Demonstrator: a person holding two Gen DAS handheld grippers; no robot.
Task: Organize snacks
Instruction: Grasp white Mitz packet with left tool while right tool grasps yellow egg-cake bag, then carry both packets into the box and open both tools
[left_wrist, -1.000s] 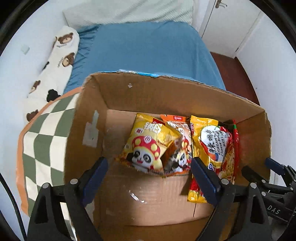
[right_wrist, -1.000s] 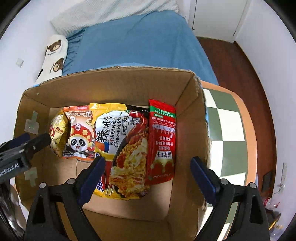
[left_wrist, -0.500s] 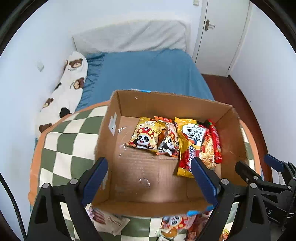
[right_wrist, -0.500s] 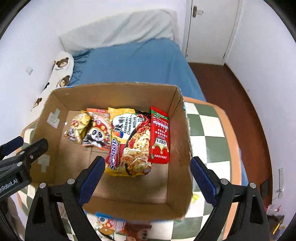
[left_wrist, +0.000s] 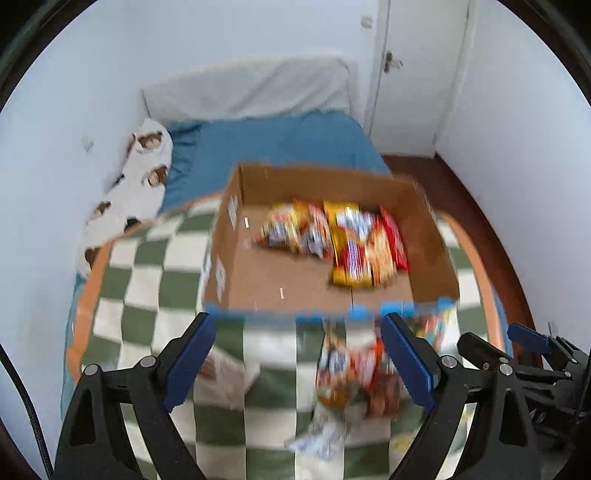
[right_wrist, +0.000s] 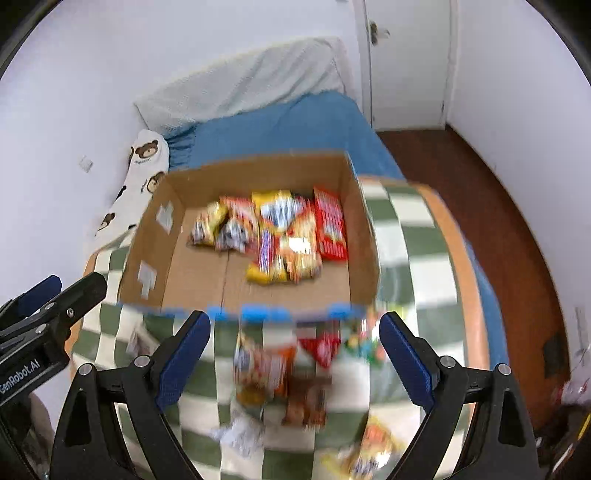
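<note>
Several packets: a row of snack packets (left_wrist: 334, 242) lies flat on the floor of the cardboard box (left_wrist: 258, 284), along its far wall (yellow, orange and red wrappers; print too blurred to read).
Box: open-topped brown cardboard box (right_wrist: 173, 266), pale tape patches on its left wall, blue tape along its near rim.
Loose snacks: more packets (right_wrist: 275, 373) lie in a heap on the cloth just in front of the box's near rim; a white crumpled wrapper (left_wrist: 325, 435) sits nearer the camera than that heap.
Surface: green-and-white checked cloth (left_wrist: 147, 273) with an orange border, spread under and around the box.
Room: behind the box, a bed with a blue sheet (right_wrist: 280, 129) and a pale pillow (right_wrist: 240, 88); left of the box, a bear-print cushion (left_wrist: 144, 173) against the white wall; right of the box, dark wooden floor (right_wrist: 491, 206) and a white door (right_wrist: 406, 66).
Left gripper (left_wrist: 295, 358): jaws spread wide, nothing between them, above the cloth in front of the box.
Right gripper (right_wrist: 293, 356): jaws likewise wide and empty, over the loose heap in front of the box.
</note>
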